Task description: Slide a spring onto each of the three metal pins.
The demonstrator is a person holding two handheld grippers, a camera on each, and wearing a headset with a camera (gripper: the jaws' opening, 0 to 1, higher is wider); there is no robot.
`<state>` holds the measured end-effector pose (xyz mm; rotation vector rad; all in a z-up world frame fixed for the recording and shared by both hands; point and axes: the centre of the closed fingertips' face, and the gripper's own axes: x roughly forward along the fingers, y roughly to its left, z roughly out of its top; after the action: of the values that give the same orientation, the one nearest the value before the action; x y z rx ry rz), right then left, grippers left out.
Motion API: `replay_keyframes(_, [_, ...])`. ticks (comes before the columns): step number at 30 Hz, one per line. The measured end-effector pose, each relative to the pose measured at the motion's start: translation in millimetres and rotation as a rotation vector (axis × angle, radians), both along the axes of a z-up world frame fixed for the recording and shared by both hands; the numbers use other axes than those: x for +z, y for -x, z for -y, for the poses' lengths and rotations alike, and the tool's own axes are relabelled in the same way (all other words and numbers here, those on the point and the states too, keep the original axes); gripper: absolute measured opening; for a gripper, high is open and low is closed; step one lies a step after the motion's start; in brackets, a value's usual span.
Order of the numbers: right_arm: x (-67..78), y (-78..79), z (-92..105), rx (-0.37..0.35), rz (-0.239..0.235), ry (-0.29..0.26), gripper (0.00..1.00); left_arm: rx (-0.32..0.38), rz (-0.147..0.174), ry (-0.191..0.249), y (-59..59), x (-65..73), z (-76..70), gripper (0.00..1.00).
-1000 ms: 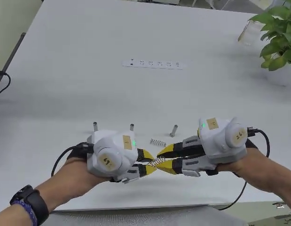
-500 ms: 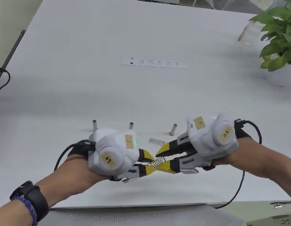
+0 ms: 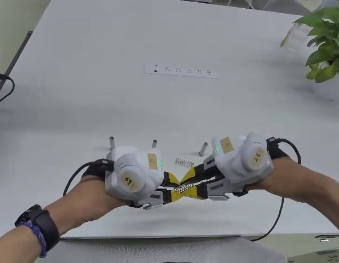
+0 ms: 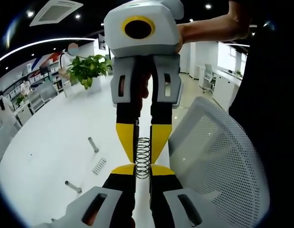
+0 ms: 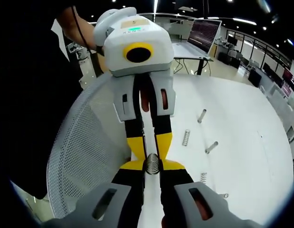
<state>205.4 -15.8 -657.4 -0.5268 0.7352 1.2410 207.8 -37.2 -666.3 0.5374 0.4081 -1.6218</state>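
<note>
A small metal spring (image 3: 183, 189) hangs above the table's front edge, held from both sides. My left gripper (image 3: 178, 186) and right gripper (image 3: 189, 184) meet tip to tip, each shut on it. In the left gripper view the spring (image 4: 143, 159) runs lengthwise between my own jaws and the right gripper's jaws opposite. In the right gripper view the spring (image 5: 153, 163) shows end-on between my jaws. Three upright metal pins (image 3: 111, 143), (image 3: 154, 144), (image 3: 203, 148) stand bare on the white table. A second spring (image 3: 184, 162) lies between the middle and right pins.
A white power strip (image 3: 181, 70) lies further back on the table. A potted plant (image 3: 325, 49) stands at the far right. A white mesh chair back (image 4: 218, 161) is just below the table's near edge.
The right gripper has moved left toward the left one, and its jaws have narrowed onto the spring. The left gripper has barely moved.
</note>
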Motion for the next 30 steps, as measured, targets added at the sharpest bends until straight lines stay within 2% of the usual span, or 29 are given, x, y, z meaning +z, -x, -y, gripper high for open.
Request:
replay_keyframes(1, [-0.5,-0.5,0.1,-0.002,0.001,0.001,0.09,0.01,-0.012,0.005,-0.7,-0.4,0.0,0.02])
replay_keyframes(4, [-0.3,-1.6,0.1,-0.008,0.004,-0.001,0.09,0.026,-0.023,0.007,-2.6,-1.8,-1.0,0.04])
replay_keyframes(6, [0.5,-1.8,-0.6,-0.01,0.003,-0.008,0.09,0.039,-0.033,-0.003,-4.7,-5.6,-3.2,0.11])
replay_keyframes(7, [0.5,-2.9,-0.8,-0.013,0.005,-0.009,0.09,0.055,-0.052,-0.009,-5.8,-8.0,-5.7,0.16])
replay_keyframes(10, [0.8,-4.1,0.3,-0.021,0.008,-0.01,0.09,0.082,-0.073,0.015,-8.3,-6.5,-9.3,0.16])
replay_keyframes(11, [1.0,-4.4,0.7,-0.024,0.009,-0.014,0.09,0.091,-0.096,0.022,-8.0,-5.8,-11.2,0.17])
replay_keyframes(16, [-0.3,-4.9,4.6,-0.041,0.005,-0.019,0.09,0.134,-0.102,0.029,-14.8,-5.3,-20.2,0.17])
replay_keyframes(18, [-0.5,-5.4,6.0,-0.047,0.005,-0.021,0.09,0.159,-0.132,0.038,-17.4,-3.8,-24.3,0.18])
replay_keyframes(20, [-1.7,-6.5,7.8,-0.057,0.001,-0.024,0.09,0.194,-0.143,0.052,-23.8,-1.8,-29.2,0.19])
replay_keyframes(26, [-8.4,-14.3,14.5,-0.088,0.012,0.004,0.09,0.285,-0.146,0.065,-39.4,-1.0,-47.7,0.22])
replay_keyframes(30, [-9.9,-18.9,14.4,-0.1,0.01,0.001,0.09,0.339,-0.142,0.068,-48.0,-1.4,-60.3,0.26])
